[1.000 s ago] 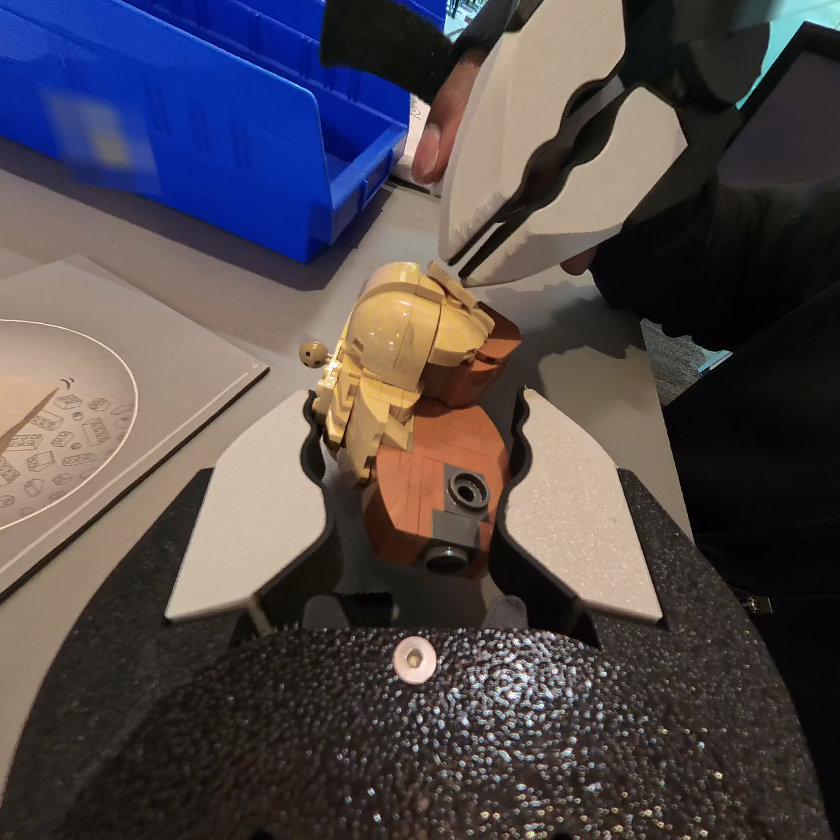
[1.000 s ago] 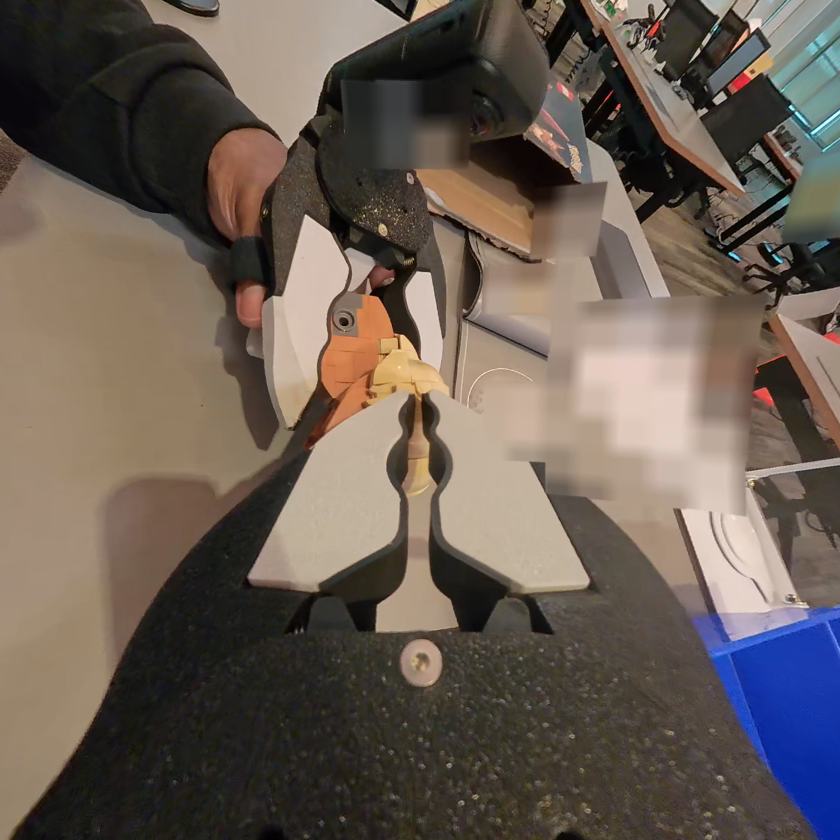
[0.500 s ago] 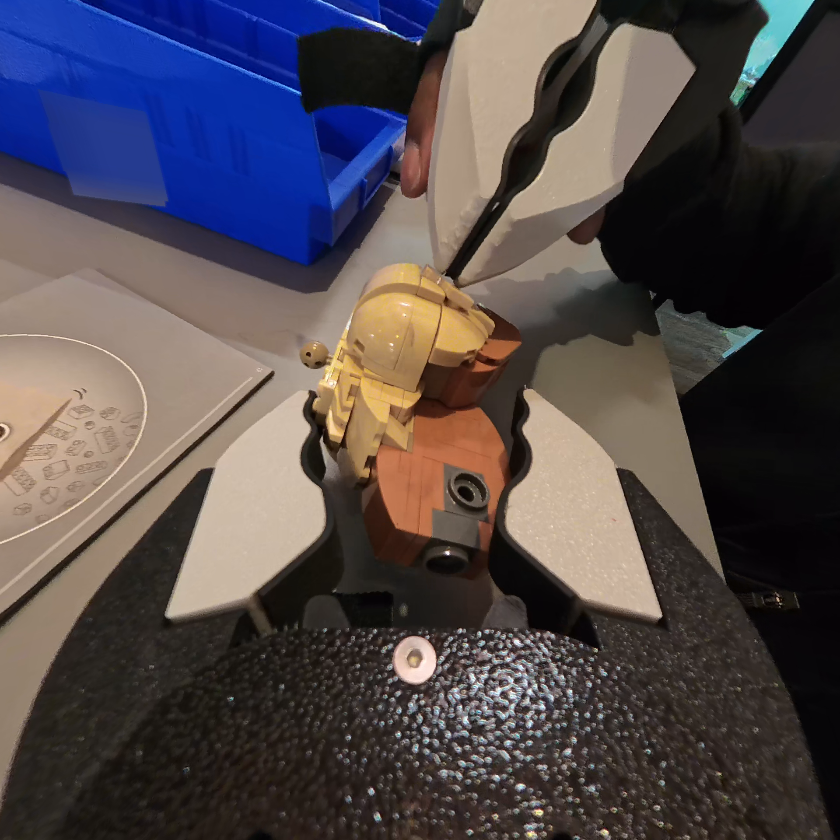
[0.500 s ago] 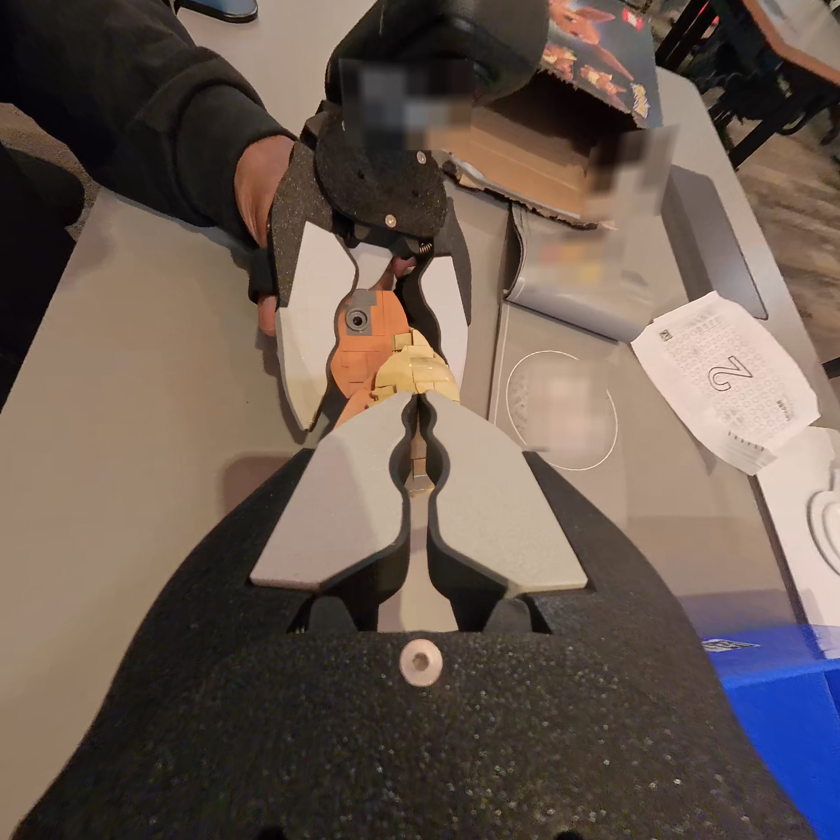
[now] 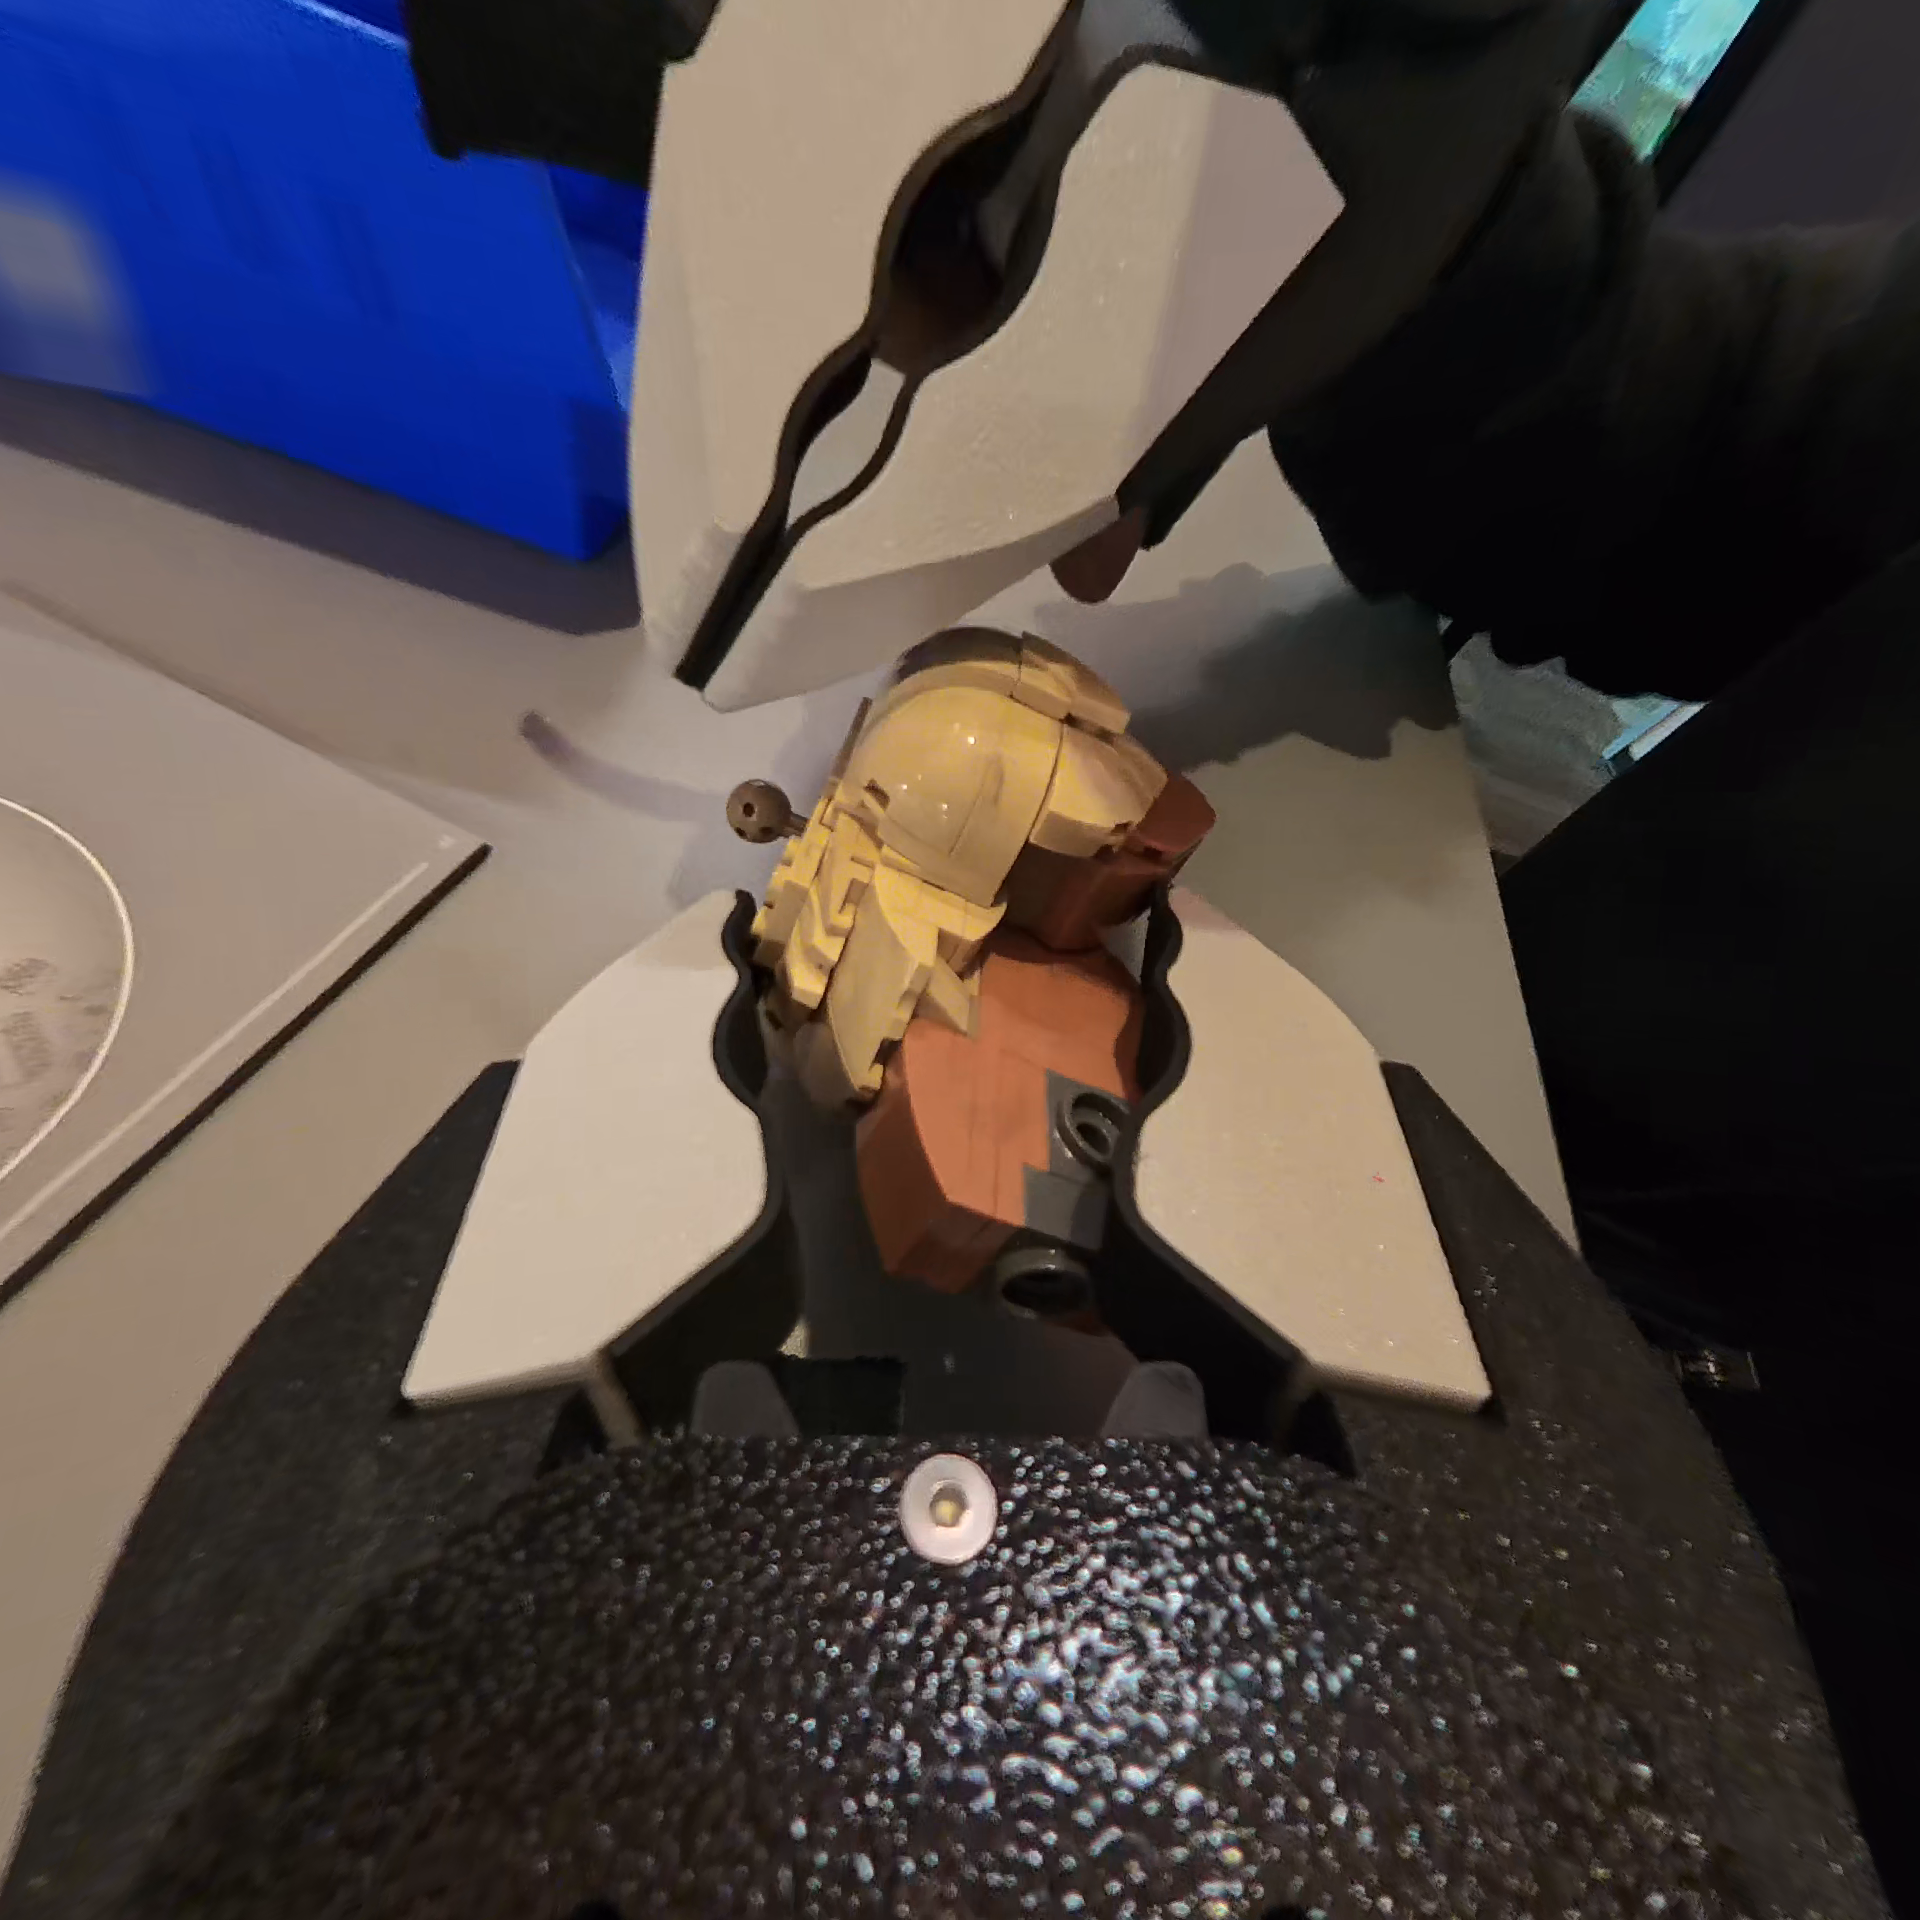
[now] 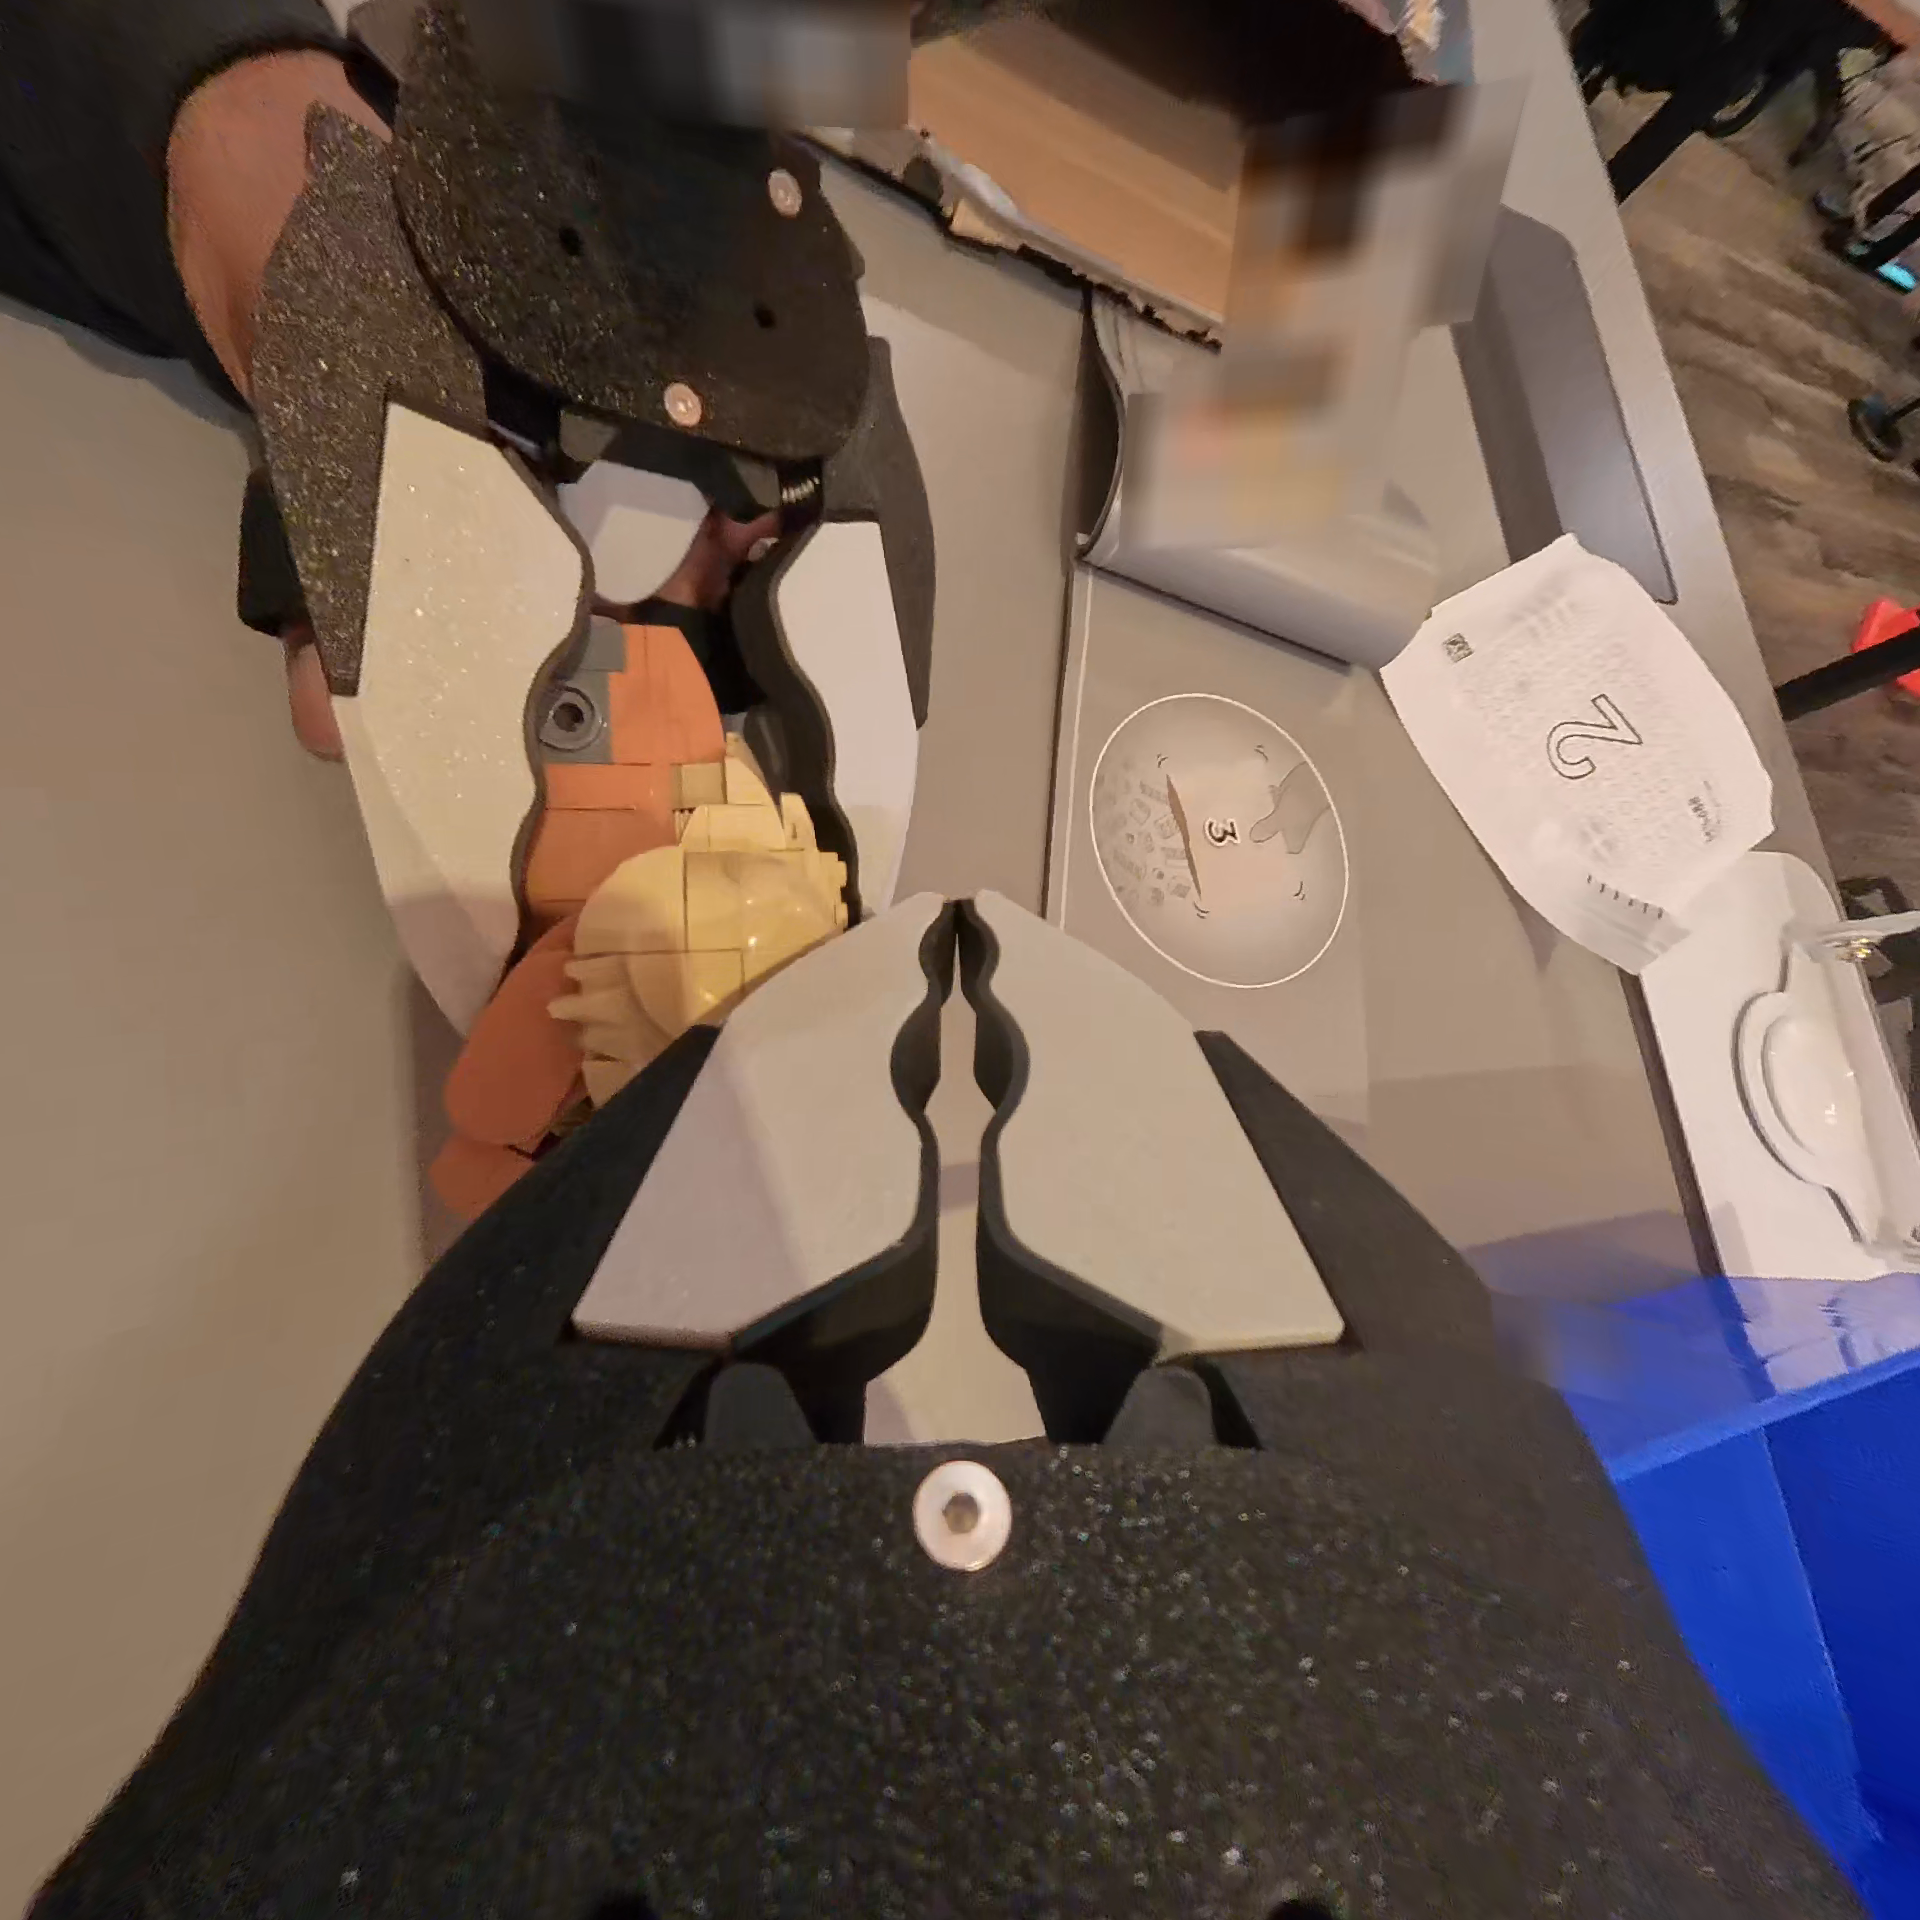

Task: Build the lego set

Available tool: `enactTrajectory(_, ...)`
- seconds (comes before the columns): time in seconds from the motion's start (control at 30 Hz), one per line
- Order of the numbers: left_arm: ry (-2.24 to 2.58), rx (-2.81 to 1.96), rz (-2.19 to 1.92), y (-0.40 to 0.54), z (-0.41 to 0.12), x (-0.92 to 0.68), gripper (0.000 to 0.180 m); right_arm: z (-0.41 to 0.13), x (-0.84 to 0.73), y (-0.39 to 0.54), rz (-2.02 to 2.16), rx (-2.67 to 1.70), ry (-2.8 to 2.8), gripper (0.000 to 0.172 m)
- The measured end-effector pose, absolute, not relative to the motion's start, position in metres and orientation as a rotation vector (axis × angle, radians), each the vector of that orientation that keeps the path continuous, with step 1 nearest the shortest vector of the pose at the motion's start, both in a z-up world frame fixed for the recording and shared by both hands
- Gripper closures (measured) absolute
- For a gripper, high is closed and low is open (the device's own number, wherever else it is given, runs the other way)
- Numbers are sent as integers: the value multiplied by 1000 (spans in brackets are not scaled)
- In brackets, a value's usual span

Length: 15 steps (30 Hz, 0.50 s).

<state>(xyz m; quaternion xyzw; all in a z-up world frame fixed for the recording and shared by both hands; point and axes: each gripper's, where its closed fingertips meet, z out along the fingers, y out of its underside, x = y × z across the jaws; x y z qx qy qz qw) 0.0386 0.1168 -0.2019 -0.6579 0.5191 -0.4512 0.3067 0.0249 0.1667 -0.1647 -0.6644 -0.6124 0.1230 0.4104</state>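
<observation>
Blue bin (image 5: 312, 260) was motion-blurred and cut off by the top-left edge. Booklet (image 5: 156, 987) ran off the left edge. Brick model's (image 6: 582, 831) lower part sat hidden behind the right gripper (image 6: 956, 914). Box (image 6: 1091, 156) partly mosaic-covered.

Each claw (image 5: 945, 925) has pale grey fingers (image 6: 821, 1132), black wavy pads, a speckled black body, a silver screw; black sleeves.

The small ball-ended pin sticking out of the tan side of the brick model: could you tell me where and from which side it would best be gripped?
Probably by the ball itself, coming from the model's tan side, over the grey table. It juts clear of the bricks on a thin stem, with open space around it. The left claw already flanks the brown body, so the shut right claw above would have to open first.
</observation>
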Motion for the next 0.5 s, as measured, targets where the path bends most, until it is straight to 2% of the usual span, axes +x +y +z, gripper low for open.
enactTrajectory(0.1, 1286, -1758, -1262, 126, -196, 34, 111, -154, 30, 178, 281, -1657, -1443, 172)
enactTrajectory(0.27, 1228, -1770, -1240, 139, -194, 27, 111, -122, 33, 167, 542, -1648, -1298, 172)
enactTrajectory(0.5, 1214, -1753, -1161, 144, -194, 27, 111, -137, 23, 142, 556, -1719, -1387, 170)
